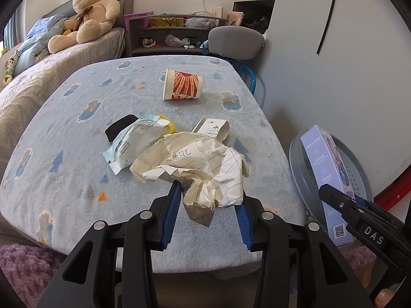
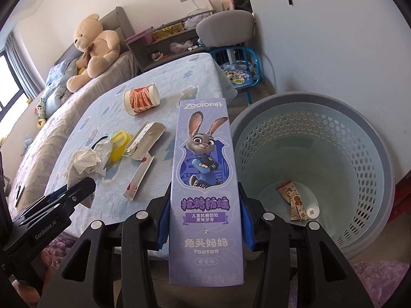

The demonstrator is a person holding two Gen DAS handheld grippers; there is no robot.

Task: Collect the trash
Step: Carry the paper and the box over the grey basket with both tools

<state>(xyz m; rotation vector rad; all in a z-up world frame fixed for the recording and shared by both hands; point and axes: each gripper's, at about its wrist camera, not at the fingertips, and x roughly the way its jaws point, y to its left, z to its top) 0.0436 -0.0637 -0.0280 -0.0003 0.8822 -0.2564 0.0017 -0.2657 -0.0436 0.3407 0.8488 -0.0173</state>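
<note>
My left gripper (image 1: 208,200) is shut on a crumpled sheet of lined paper (image 1: 195,166), held just above the blue blanket-covered table (image 1: 64,174). In the right wrist view the same paper (image 2: 84,164) shows at the left. My right gripper (image 2: 205,192) is shut on a tall purple toothpaste box (image 2: 205,179), upright beside the grey perforated basket (image 2: 380,154). A snack wrapper (image 2: 290,197) and a small white lid (image 2: 312,210) lie in the basket. On the table lie a paper cup (image 1: 182,84) on its side, a white-blue wrapper (image 1: 133,138), a yellow piece (image 1: 170,125) and an open white carton (image 1: 213,128).
A flat card sleeve (image 2: 140,177) lies near the table's front edge. A bed with a teddy bear (image 1: 90,15) stands to the left. Behind the table are a grey chair (image 1: 236,41) and a cluttered shelf (image 1: 169,33). A small blue stool (image 2: 241,77) stands beyond the basket.
</note>
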